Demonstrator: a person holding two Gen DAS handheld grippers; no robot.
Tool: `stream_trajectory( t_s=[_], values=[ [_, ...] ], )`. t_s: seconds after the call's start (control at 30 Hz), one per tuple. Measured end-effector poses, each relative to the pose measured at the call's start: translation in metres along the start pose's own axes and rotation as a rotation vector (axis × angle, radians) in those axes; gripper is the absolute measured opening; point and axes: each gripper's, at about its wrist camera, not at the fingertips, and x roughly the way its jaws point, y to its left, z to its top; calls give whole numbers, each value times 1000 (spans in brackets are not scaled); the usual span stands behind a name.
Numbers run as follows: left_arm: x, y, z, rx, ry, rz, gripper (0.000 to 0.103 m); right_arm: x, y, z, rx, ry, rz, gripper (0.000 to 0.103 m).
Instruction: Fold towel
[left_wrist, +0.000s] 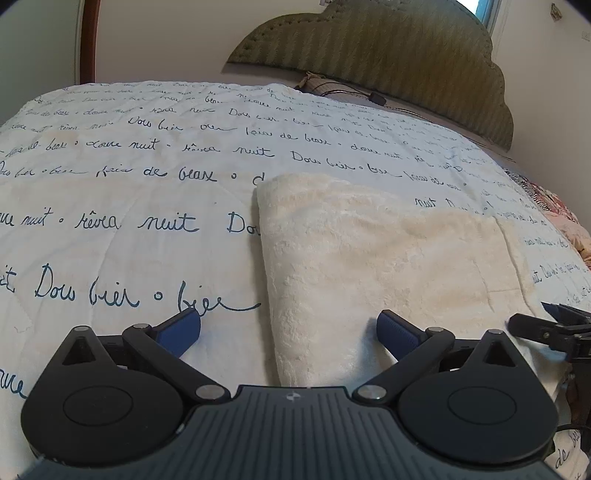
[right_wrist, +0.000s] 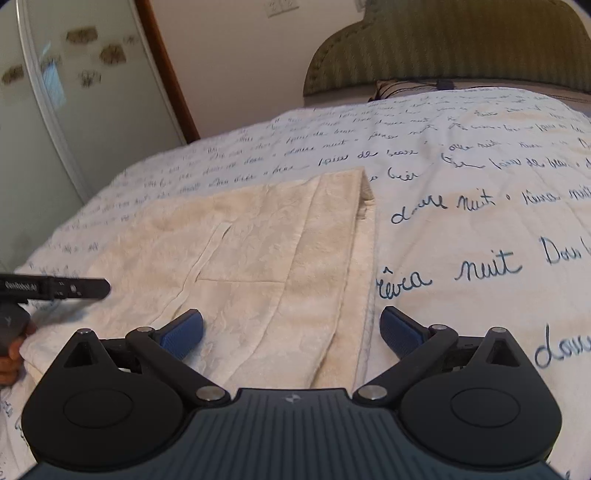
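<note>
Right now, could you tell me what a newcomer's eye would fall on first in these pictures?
Probably the cream towel, folded flat on the bed, with both grippers' blue-padded jaws standing open over its near edge. Next, the white bedspread covered in dark handwritten script, beneath and around the towel. Behind it, a green scalloped headboard stands against the wall.

Both grippers are hanging tilted downward with jaws spread wide — the left gripper (left_wrist: 289, 328) and right gripper (right_wrist: 291, 328) gripping nothing.

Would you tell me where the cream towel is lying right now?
The towel lies folded on the script-printed bedspread, right of centre in the left wrist view, its near edge between both open grippers.
</note>
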Motion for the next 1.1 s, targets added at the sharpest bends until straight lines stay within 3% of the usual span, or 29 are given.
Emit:
stream_trajectory(
  t_s=[0.17,0.33,0.43,0.53,0.6,0.63,0.67,0.7,0.73,0.83,0.87,0.9,0.93,0.97,1.03,1.1],
  values=[
    [0,-3,-2,-7,-1,19,103,-8,-9,-4,70,-39,28,103],
    [-1,-6,-3,8,-4,21,103,2,-9,9,53,20,80,103],
    [-2,-7,-2,46,10,-22,103,10,-4,20,17,90,115,103],
    [2,-3,3,45,37,-121,102,16,-6,27,5,140,160,102],
    [7,-2,3,61,43,-213,102,18,-14,32,34,152,198,92],
    [9,-1,4,63,46,-249,102,19,-20,35,65,157,211,81],
    [12,0,5,57,46,-282,101,20,-28,40,113,164,229,63],
    [14,2,6,49,47,-323,100,23,-38,43,166,171,247,55],
    [19,3,7,34,65,-396,101,27,-50,44,231,183,284,50],
    [31,8,15,-14,104,-466,97,42,-70,42,345,205,396,49],
    [32,9,17,-35,105,-471,94,46,-71,43,367,202,408,49],
    [32,11,19,-57,104,-460,80,48,-69,44,369,199,409,49],
    [31,12,20,-62,101,-424,58,48,-64,44,356,193,401,48],
    [29,14,21,-55,97,-388,49,47,-59,44,341,187,388,41],
    [23,20,19,-68,68,-395,29,42,-51,43,331,166,364,33],
    [15,22,18,-59,29,-391,20,34,-44,45,325,134,358,26]
  ],
)
